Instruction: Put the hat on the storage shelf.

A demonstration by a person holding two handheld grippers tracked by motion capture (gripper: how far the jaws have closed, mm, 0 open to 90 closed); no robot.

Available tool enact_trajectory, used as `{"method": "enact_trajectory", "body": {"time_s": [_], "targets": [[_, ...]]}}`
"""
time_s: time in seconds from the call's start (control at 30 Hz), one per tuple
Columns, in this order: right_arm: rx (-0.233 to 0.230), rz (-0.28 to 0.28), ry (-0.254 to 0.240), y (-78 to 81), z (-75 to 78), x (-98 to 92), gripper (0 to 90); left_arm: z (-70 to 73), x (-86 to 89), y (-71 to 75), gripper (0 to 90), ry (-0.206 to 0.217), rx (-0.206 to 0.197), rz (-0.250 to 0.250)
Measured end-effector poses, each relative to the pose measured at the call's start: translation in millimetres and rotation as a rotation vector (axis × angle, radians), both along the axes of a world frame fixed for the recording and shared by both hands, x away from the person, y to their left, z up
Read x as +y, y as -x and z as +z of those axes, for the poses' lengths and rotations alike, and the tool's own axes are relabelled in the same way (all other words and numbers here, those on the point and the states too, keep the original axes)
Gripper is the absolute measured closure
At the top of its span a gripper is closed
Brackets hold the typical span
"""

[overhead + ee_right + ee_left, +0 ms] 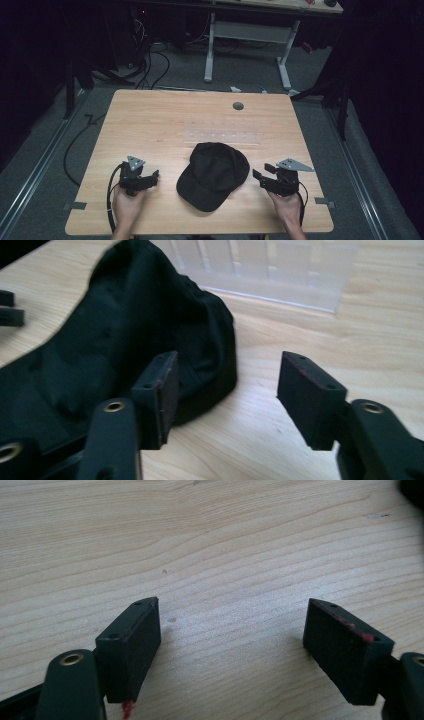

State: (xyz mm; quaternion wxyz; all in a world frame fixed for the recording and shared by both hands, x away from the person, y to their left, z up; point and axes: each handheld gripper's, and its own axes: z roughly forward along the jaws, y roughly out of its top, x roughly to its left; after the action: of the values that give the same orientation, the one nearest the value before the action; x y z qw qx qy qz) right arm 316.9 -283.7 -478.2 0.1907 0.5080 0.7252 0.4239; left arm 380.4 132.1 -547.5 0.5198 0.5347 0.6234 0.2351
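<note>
A black baseball cap (214,175) lies on the wooden table (150,120), near the front edge, its brim toward the person. My left gripper (154,176) rests to the left of the cap, held in a hand, and points right toward it. In the left gripper view its jaws (232,611) stand wide apart over bare wood with nothing between them. My right gripper (256,176) is just to the right of the cap and points at it. Its jaws (230,365) are open, with the cap's crown (130,325) beside one pad (169,385) and no grip on it.
A clear plastic strip with small compartments (220,135) lies flat behind the cap and stands close behind it in the right gripper view (270,270). A round cable hole (238,106) sits near the table's far edge. Beyond the table are cables and another desk's legs.
</note>
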Motion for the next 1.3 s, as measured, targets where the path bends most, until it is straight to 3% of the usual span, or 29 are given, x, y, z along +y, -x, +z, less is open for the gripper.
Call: {"method": "enact_trajectory", "body": {"time_s": [0.5,0.8,1.17,1.3], "targets": [[0.02,0.08,0.02,-31.9,11.2,40.2,31.8,0.0,0.0,0.0,23.4,0.001,0.0,0.0],[0.028,0.103,-0.011,-48.7,13.2,54.6,31.4,0.0,-0.1,0.0,23.4,0.001,-0.001,0.001],[0.094,0.085,0.036,-65.4,7.6,66.0,35.9,0.0,-0.1,0.0,23.4,0.001,-0.001,0.001],[0.084,0.093,0.066,-69.3,6.5,71.3,36.1,0.0,-0.1,0.0,23.4,0.002,-0.001,0.001]]}}
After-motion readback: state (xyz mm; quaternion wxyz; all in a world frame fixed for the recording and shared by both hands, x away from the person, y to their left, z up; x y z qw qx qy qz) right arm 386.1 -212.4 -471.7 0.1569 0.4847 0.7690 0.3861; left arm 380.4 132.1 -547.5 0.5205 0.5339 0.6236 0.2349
